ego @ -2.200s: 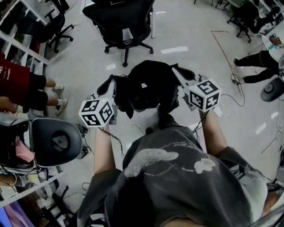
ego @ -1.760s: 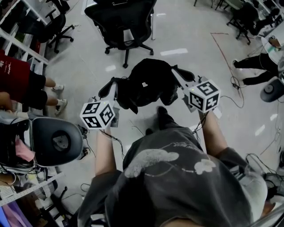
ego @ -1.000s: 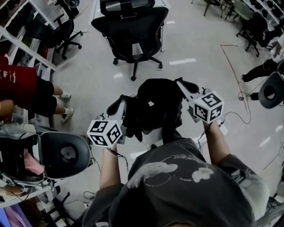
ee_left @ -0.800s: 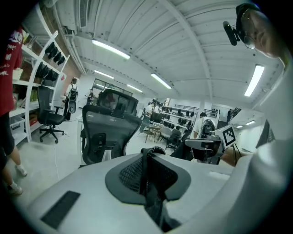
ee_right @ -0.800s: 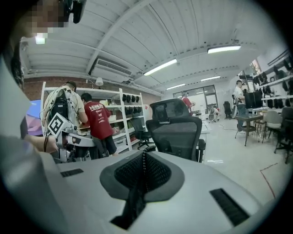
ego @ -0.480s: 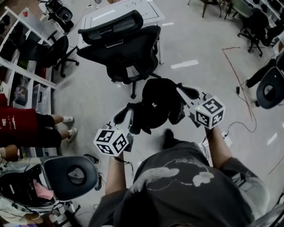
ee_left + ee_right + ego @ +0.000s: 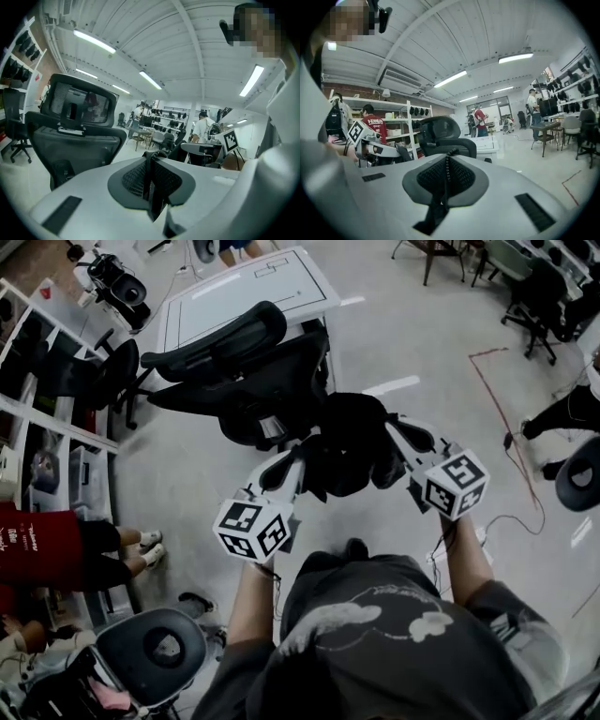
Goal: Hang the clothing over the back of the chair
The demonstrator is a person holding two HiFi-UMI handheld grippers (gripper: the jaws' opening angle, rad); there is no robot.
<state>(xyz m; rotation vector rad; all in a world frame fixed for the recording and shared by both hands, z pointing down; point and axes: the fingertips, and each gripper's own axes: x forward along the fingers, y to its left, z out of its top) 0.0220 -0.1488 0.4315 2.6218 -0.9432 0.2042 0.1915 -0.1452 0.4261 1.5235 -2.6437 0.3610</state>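
Note:
A black piece of clothing (image 7: pixel 345 448) hangs bunched between my two grippers, in front of the person's chest. My left gripper (image 7: pixel 292 463) is shut on its left part, and my right gripper (image 7: pixel 397 430) is shut on its right part. The black office chair (image 7: pixel 251 381), with its headrest (image 7: pixel 214 334), stands just beyond the clothing. In the left gripper view the shut left gripper (image 7: pixel 151 158) pinches dark cloth (image 7: pixel 155 206), and the chair (image 7: pixel 75 140) rises at the left. The right gripper view shows the right gripper (image 7: pixel 447 158) shut on cloth (image 7: pixel 433 212), facing the chair (image 7: pixel 446 136).
A white table (image 7: pixel 246 285) stands behind the chair. A person in a red shirt (image 7: pixel 42 549) is at the left by the shelves (image 7: pixel 47 418). Another dark chair (image 7: pixel 155 652) is at the bottom left. Cables (image 7: pixel 511 512) lie on the floor at the right.
Both grippers have carried the clothing forward towards the chair. The chair now appears larger and right beyond the clothing. Both grips are unchanged.

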